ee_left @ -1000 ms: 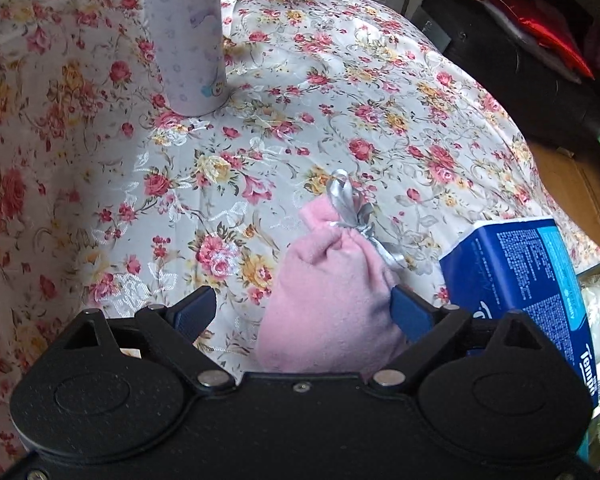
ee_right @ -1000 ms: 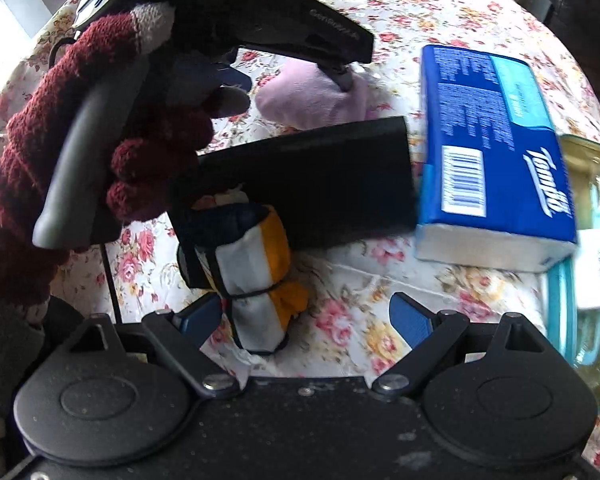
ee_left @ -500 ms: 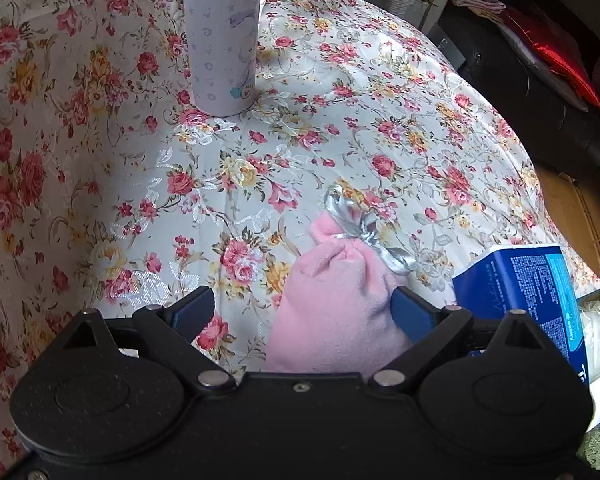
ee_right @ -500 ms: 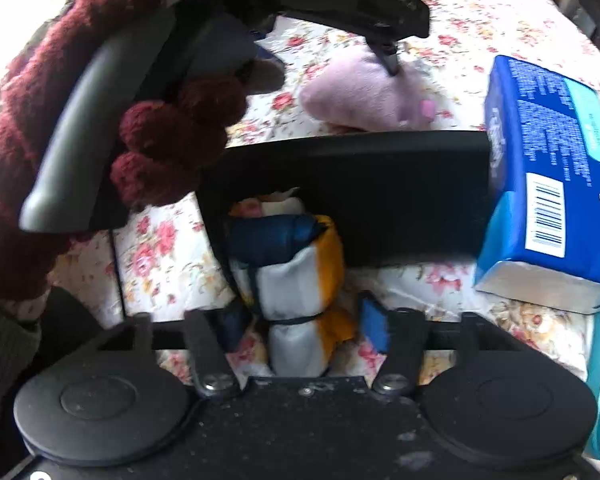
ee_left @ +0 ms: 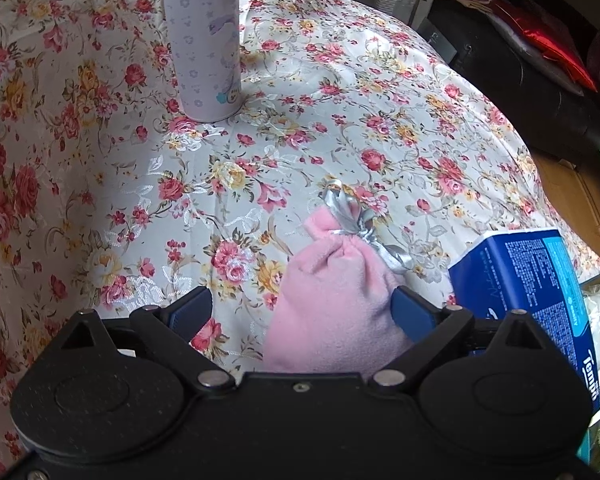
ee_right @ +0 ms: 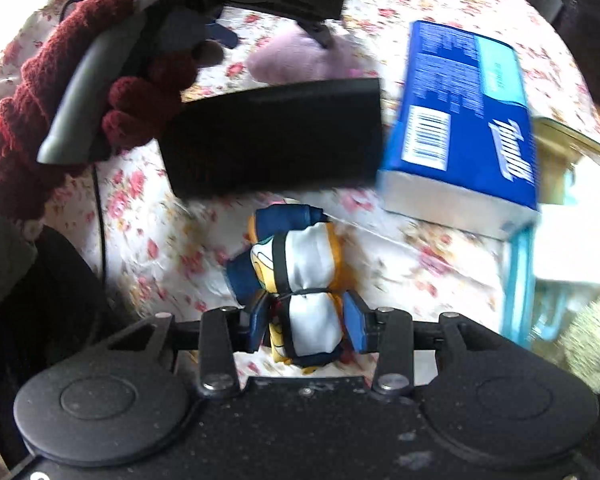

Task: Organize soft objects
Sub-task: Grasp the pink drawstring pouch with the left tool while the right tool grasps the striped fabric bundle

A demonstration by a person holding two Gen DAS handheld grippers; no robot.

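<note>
Blue pads of right gripper (ee_right: 307,325) closing on bundled cloth roll (ee_right: 300,276) — pick-up step; left gripper (ee_left: 300,312) spread wide around pink pouch (ee_left: 332,304). Next: lift clear, keeping squeeze gentle.

The surface (ee_left: 380,120) is covered in white cloth printed with red, pink and yellow roses. A pink pouch (ee_left: 332,312) is tied with silver ribbon (ee_left: 348,216). A lilac can (ee_left: 206,40), a blue pack (ee_right: 468,120) and a white, navy and orange bundle (ee_right: 300,280) are seen.
</note>
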